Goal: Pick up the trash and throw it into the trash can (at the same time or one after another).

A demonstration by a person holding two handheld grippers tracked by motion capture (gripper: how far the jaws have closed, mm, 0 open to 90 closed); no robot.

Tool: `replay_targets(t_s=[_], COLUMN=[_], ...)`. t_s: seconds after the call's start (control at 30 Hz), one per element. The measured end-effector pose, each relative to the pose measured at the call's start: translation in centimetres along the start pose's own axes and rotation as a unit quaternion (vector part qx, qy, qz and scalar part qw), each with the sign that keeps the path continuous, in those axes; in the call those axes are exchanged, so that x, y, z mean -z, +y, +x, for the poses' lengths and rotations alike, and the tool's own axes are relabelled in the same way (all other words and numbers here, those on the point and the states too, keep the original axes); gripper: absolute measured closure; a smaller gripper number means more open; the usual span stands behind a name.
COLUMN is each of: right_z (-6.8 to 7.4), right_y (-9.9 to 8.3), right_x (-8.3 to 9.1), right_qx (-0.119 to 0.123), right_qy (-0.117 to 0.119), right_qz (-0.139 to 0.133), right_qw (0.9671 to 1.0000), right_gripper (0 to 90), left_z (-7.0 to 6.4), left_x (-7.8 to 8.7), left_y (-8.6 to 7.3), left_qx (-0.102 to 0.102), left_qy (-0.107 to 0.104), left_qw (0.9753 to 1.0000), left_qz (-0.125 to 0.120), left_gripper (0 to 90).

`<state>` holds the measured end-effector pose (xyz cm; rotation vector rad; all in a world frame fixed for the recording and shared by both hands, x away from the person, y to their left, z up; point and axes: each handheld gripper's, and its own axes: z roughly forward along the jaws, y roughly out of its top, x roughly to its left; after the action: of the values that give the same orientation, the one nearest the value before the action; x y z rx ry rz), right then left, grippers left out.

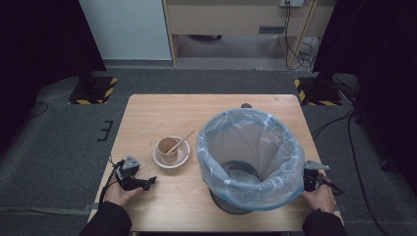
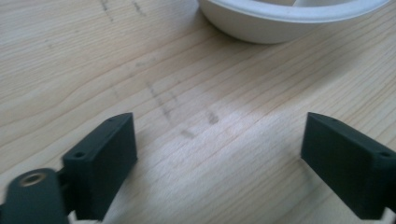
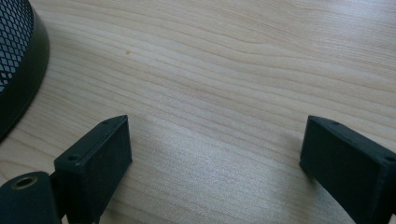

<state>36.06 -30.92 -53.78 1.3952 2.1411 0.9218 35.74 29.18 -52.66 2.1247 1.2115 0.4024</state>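
Observation:
A white bowl [image 1: 171,156] sits left of the table's middle, holding a brown paper cup [image 1: 167,147] with a wooden stick [image 1: 181,142] leaning out to the right. In the left gripper view the bowl's rim [image 2: 285,21] lies just ahead of the jaws. My left gripper [image 1: 147,182] [image 2: 219,135] rests low over the wood near the front left, open and empty. My right gripper [image 1: 311,178] [image 3: 217,135] is at the front right beside the bin, open and empty, partly hidden by the liner.
A black mesh bin [image 1: 231,201] lined with a pale blue plastic bag [image 1: 251,147] fills the table's right half; its base [image 3: 18,70] lies left of the right jaws. The wooden table [image 1: 162,110] ends close to both hands at the front.

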Motion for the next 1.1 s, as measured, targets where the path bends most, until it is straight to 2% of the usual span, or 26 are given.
replay_targets(t_s=[0.03,0.07,0.1,0.13,0.17,0.23,0.27,0.33,0.43,0.47,0.5,0.6,0.63,0.67,0.7,0.73,0.77,0.8,0.9,0.93,0.97,1.0,1.03,1.07,1.1], right_z=[0.0,0.0,-0.1,-0.1,-0.1,-0.1,-0.1,-0.1,-0.2,-0.2,-0.2,-0.2,-0.2,-0.2,-0.2,-0.2,-0.2,-0.2,-0.2,-0.2,-0.2,-0.2,-0.2,-0.2,-0.2], right_y=[0.0,0.0,-0.1,-0.1,-0.1,-0.2,-0.2,-0.2,-0.3,-0.3,-0.3,-0.3,-0.3,-0.3,-0.3,-0.2,-0.2,-0.2,-0.3,-0.3,-0.3,-0.3,-0.3,-0.3,-0.3], right_x=[0.0,0.0,0.1,0.1,0.1,0.1,0.2,0.2,0.3,0.3,0.3,0.3,0.3,0.3,0.3,0.3,0.3,0.3,0.3,0.3,0.3,0.3,0.3,0.3,0.3], right_qx=[0.000,0.000,0.001,0.001,-0.004,-0.003,-0.002,0.001,-0.001,-0.001,-0.002,-0.001,-0.001,-0.002,-0.002,-0.002,-0.002,-0.002,0.000,0.000,-0.001,-0.001,-0.001,-0.001,-0.001], right_qy=[0.000,0.000,0.000,0.000,-0.003,-0.002,-0.001,0.000,0.001,0.001,0.001,0.000,0.001,0.001,0.001,0.002,0.002,0.002,0.000,0.000,0.000,0.000,0.000,0.000,0.000], right_qz=[0.000,0.000,0.001,0.001,0.000,-0.001,-0.001,-0.001,-0.002,-0.002,-0.003,-0.002,-0.002,-0.003,-0.003,-0.001,-0.002,-0.002,-0.002,-0.002,-0.002,-0.002,-0.002,-0.002,-0.002], right_qw=[1.0000,1.0000,1.0000,1.0000,1.0000,1.0000,1.0000,1.0000,1.0000,1.0000,1.0000,1.0000,1.0000,1.0000,1.0000,1.0000,1.0000,1.0000,1.0000,1.0000,1.0000,1.0000,1.0000,1.0000,1.0000], right_gripper=[9.0,9.0,9.2,9.2,9.2,9.2,9.2,9.4,10.2,10.2,10.3,10.3,10.3,10.3,10.3,10.4,10.4,10.4,10.5,10.5,10.5,10.5,10.5,10.5,10.5], left_z=[0.1,0.1,0.3,0.3,0.6,0.7,0.7,0.7,0.4,0.4,0.2,0.0,-0.2,-0.2,-0.4,-0.4,-0.8,-0.8,-1.3,-1.3,-1.5,-1.6,-1.6,-1.7,-1.8], left_x=[0.2,0.2,0.6,0.6,1.0,1.5,1.5,2.2,2.8,2.8,3.1,3.5,3.8,3.8,4.2,4.2,4.6,4.6,5.4,5.4,5.6,5.9,5.9,6.1,6.4], left_y=[0.0,0.0,0.1,0.1,0.2,0.4,0.4,0.9,1.3,1.3,1.5,1.8,2.1,2.1,2.4,2.4,2.7,2.7,3.4,3.4,3.6,3.8,3.8,3.9,4.2], left_qx=[0.009,0.009,0.022,0.022,0.032,0.036,0.036,0.035,0.042,0.042,0.042,0.034,0.028,0.028,0.028,0.028,0.028,0.028,0.019,0.019,0.017,0.016,0.016,0.015,0.011], left_qy=[0.001,0.001,0.008,0.008,0.013,0.020,0.020,0.026,0.024,0.024,0.022,0.031,0.034,0.034,0.030,0.030,0.030,0.030,0.036,0.036,0.039,0.040,0.040,0.039,0.040], left_qw=[0.9999,0.9999,0.9997,0.9997,0.9994,0.9988,0.9988,0.9978,0.9960,0.9960,0.9949,0.9941,0.9927,0.9927,0.9909,0.9909,0.9884,0.9884,0.9833,0.9833,0.9815,0.9785,0.9785,0.9772,0.9747], left_qz=[0.005,0.005,0.007,0.007,-0.009,-0.026,-0.026,-0.049,-0.074,-0.074,-0.089,-0.098,-0.113,-0.113,-0.128,-0.128,-0.146,-0.146,-0.177,-0.177,-0.187,-0.202,-0.202,-0.208,-0.219], left_gripper=[15.5,16.9,17.7,18.0,18.3,18.3,18.3,18.2,18.2,18.2,18.3,18.2,18.3,18.8,19.8,20.4,20.4,20.6,20.7,20.7,20.7,20.7,20.7,20.7,20.7])
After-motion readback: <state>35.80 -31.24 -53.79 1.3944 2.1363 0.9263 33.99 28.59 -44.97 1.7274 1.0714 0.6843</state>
